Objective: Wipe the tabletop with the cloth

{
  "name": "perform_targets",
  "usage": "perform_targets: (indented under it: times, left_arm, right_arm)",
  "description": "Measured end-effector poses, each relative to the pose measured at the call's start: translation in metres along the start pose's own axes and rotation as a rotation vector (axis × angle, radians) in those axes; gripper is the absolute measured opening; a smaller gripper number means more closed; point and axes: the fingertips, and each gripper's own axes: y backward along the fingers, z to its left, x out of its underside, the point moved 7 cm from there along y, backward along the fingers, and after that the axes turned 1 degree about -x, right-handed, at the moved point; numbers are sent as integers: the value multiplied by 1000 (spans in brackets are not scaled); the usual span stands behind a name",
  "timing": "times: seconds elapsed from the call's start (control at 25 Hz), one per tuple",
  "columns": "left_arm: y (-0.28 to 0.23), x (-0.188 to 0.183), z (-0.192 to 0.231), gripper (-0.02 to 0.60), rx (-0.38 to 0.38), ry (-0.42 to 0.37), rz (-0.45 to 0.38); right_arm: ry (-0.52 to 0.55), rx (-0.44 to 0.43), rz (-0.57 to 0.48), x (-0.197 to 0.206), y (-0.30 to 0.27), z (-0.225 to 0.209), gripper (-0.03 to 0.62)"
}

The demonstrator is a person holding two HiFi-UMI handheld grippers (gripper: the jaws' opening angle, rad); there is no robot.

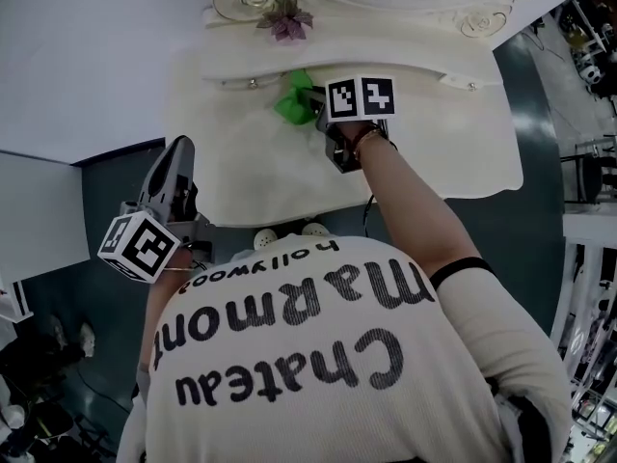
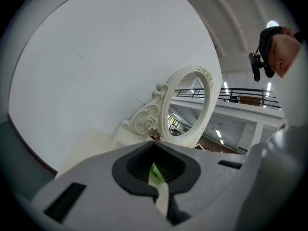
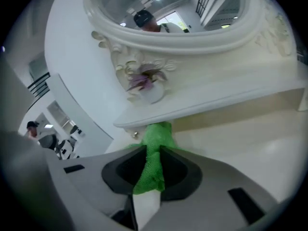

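A green cloth point(image 1: 295, 97) point(image 3: 156, 137) lies bunched at the back of the cream tabletop point(image 1: 265, 167) point(image 3: 250, 129), just under the vanity's raised ledge. My right gripper point(image 1: 321, 110) point(image 3: 153, 152) is shut on the cloth, and a strip of it runs back between the pads. My left gripper point(image 1: 179, 152) point(image 2: 155, 146) is held off the table's front left corner, pointing up toward the mirror. Its jaws stand together with nothing in them; a sliver of the green cloth point(image 2: 155, 173) shows through the slit.
An oval mirror point(image 3: 168, 8) point(image 2: 188, 107) in a carved cream frame stands on the ledge point(image 1: 347, 61), with a purple flower ornament point(image 1: 286, 19) point(image 3: 143, 83) at its foot. Small drawer knobs point(image 1: 253, 83) sit under the ledge. Dark floor surrounds the table; racks point(image 1: 588, 181) stand right.
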Motion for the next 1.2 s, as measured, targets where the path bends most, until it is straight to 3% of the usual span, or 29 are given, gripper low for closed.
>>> perform_targets:
  times: [0.16, 0.48, 0.72, 1.04, 1.2]
  left_arm:
    - [5, 1, 2, 8, -18, -8, 5]
    - [18, -3, 20, 8, -66, 16, -35]
    - [14, 3, 22, 8, -49, 49, -33]
    - [6, 1, 15, 8, -24, 45, -31]
    - [4, 0, 12, 8, -16, 45, -28]
  right_arm:
    - [144, -116, 81, 19, -25, 48, 103]
    - [434, -74, 242, 51, -62, 68, 103]
    - [419, -34, 297, 51, -70, 68, 97]
    - [524, 13, 336, 53, -69, 72, 92]
    - [524, 17, 348, 53, -67, 69, 91]
